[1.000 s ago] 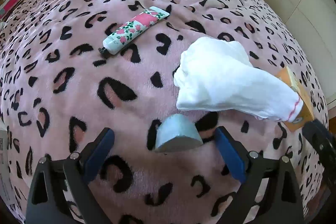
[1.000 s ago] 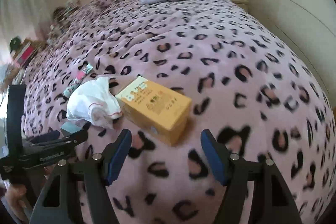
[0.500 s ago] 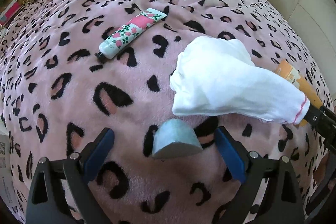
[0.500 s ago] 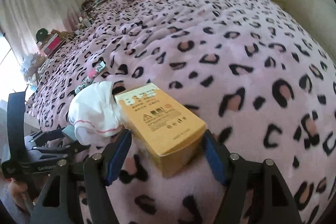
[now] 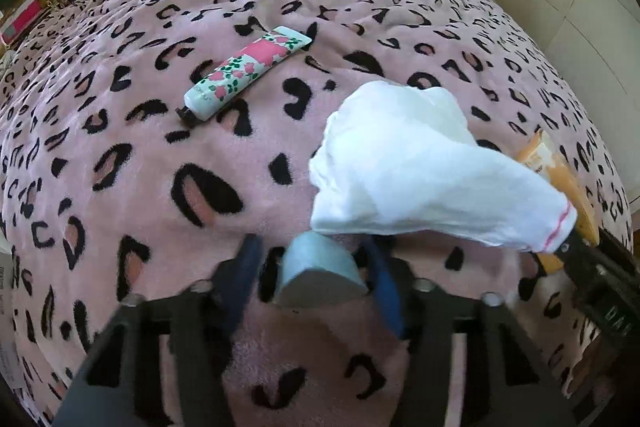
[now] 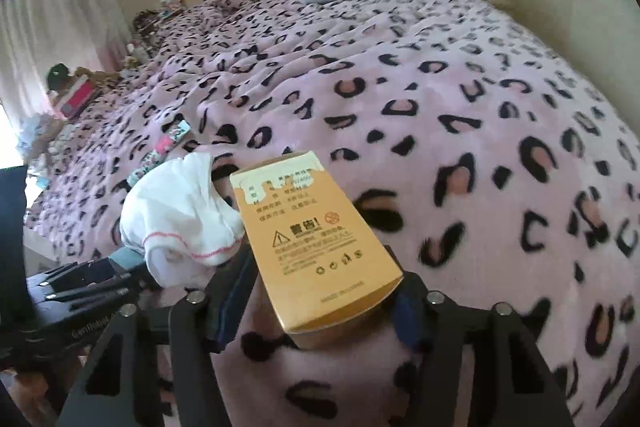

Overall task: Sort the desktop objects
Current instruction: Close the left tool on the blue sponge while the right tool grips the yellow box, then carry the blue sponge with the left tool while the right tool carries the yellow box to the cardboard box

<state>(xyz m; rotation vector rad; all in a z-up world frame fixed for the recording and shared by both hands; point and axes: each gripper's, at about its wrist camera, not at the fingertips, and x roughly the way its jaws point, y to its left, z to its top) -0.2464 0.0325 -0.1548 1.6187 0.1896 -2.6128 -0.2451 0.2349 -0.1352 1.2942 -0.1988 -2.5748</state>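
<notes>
My left gripper (image 5: 316, 283) is smeared by motion as its jaws close around the pale blue wedge (image 5: 320, 273); I can't tell whether the pads touch it yet. The white sock (image 5: 420, 179) covers most of the orange box (image 5: 560, 179) at 3 o'clock. In the right view the box's near end drops behind my right gripper (image 6: 320, 303), whose jaws are closing; contact is unclear. Clutter at 10 o'clock is too small to identify.

On the blanket (image 5: 120, 187), the sock (image 5: 420, 179) lies between tube (image 5: 248, 71) and box (image 6: 312, 235).
</notes>
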